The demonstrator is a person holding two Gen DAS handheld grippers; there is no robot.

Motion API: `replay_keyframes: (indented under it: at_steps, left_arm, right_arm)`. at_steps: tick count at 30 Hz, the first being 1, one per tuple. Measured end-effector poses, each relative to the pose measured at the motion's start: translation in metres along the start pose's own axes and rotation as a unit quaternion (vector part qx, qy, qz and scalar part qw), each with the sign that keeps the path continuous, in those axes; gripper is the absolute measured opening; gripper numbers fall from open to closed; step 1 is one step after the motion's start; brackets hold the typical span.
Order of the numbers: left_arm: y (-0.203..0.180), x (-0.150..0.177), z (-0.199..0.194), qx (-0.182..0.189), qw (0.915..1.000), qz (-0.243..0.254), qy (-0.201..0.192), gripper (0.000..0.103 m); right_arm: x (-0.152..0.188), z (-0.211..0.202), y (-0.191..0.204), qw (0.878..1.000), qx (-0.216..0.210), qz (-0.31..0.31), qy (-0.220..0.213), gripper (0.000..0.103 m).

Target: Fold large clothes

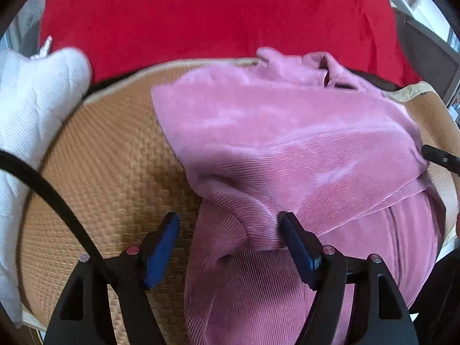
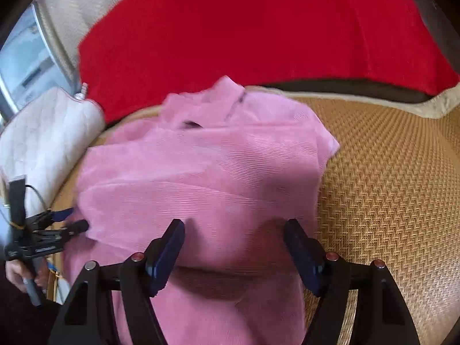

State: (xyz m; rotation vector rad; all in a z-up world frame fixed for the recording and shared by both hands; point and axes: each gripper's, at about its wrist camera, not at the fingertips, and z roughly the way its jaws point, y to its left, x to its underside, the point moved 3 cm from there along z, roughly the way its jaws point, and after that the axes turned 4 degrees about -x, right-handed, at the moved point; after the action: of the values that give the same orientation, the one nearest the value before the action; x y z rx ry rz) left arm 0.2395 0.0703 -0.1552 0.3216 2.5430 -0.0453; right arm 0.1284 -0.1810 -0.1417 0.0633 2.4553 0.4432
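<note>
A pink corduroy garment (image 1: 287,143) lies partly folded on a woven tan mat (image 1: 109,172), collar at the far end. My left gripper (image 1: 230,230) is open just above the garment's near left edge, with cloth bunched between its blue pads (image 1: 161,247). In the right wrist view the same garment (image 2: 201,172) fills the middle. My right gripper (image 2: 234,233) is open over its near edge, holding nothing. The left gripper shows at the far left of that view (image 2: 69,224). The right gripper's tip shows at the right edge of the left wrist view (image 1: 440,158).
A red blanket (image 1: 215,14) covers the surface behind the mat. A white quilted cushion (image 1: 34,109) lies at the mat's left. The mat (image 2: 388,172) stretches bare to the right of the garment. A window or screen (image 2: 26,57) stands at far left.
</note>
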Motion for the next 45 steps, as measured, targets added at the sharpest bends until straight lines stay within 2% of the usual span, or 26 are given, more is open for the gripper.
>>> replay_keyframes:
  at_steps: [5,9,13,17,21,25,27,31,33,36,40,41,42,43,44,45]
  left_arm:
    - [0.009,0.01,-0.029,0.015,0.9991,-0.021,-0.034,0.074]
    - [0.014,0.026,-0.041,0.019,0.9985,-0.022,-0.046,0.074]
    - [0.013,0.047,-0.054,0.007,0.9983,-0.014,-0.056,0.074]
    - [0.007,0.081,-0.069,-0.046,0.9965,-0.027,-0.065,0.075]
    - [0.0,0.119,-0.081,-0.035,0.9954,-0.058,-0.068,0.076]
    - [-0.005,0.158,-0.075,-0.018,0.9975,-0.063,-0.026,0.076]
    - [-0.002,0.176,-0.064,-0.011,0.9972,-0.074,0.012,0.076]
    - [0.016,0.192,-0.046,0.024,0.9894,-0.127,0.067,0.076]
    - [0.025,0.197,-0.036,0.021,0.9856,-0.144,0.086,0.076]
    - [0.03,0.196,-0.026,0.031,0.9817,-0.16,0.098,0.076]
    - [0.034,0.198,-0.018,0.051,0.9784,-0.177,0.094,0.076]
    - [0.035,0.2,-0.017,0.056,0.9783,-0.177,0.091,0.075]
    - [0.035,0.202,-0.015,0.062,0.9781,-0.177,0.09,0.066]
    - [0.034,0.204,-0.012,0.069,0.9771,-0.178,0.093,0.051]
    - [0.035,0.205,-0.009,0.076,0.9755,-0.181,0.099,0.043]
    - [0.032,0.208,-0.006,0.082,0.974,-0.183,0.106,0.031]
  right_arm:
    - [0.009,-0.044,-0.001,0.999,-0.034,0.003,-0.039,0.075]
    - [0.029,-0.065,-0.019,0.996,-0.064,0.036,-0.05,0.076]
    - [0.062,-0.081,-0.031,0.996,-0.065,0.032,-0.048,0.076]
    - [0.09,-0.088,-0.04,0.996,-0.062,0.045,-0.037,0.076]
    - [0.119,-0.093,-0.039,0.996,-0.062,0.056,-0.018,0.076]
    - [0.152,-0.095,-0.041,0.994,-0.073,0.071,0.033,0.076]
    - [0.172,-0.093,-0.045,0.991,-0.082,0.082,0.069,0.076]
    - [0.207,-0.08,-0.052,0.986,-0.051,0.067,0.142,0.076]
    - [0.214,-0.07,-0.055,0.984,-0.041,0.062,0.162,0.076]
    - [0.216,-0.054,-0.055,0.984,-0.023,0.048,0.171,0.076]
    - [0.222,-0.031,-0.05,0.98,-0.026,0.049,0.193,0.077]
    - [0.225,-0.028,-0.048,0.979,-0.026,0.045,0.195,0.077]
    - [0.229,-0.024,-0.045,0.979,-0.024,0.036,0.197,0.076]
    - [0.231,-0.022,-0.042,0.98,-0.023,0.029,0.196,0.074]
    - [0.233,-0.022,-0.038,0.981,-0.027,0.023,0.193,0.063]
    - [0.234,-0.024,-0.033,0.981,-0.032,0.017,0.193,0.058]
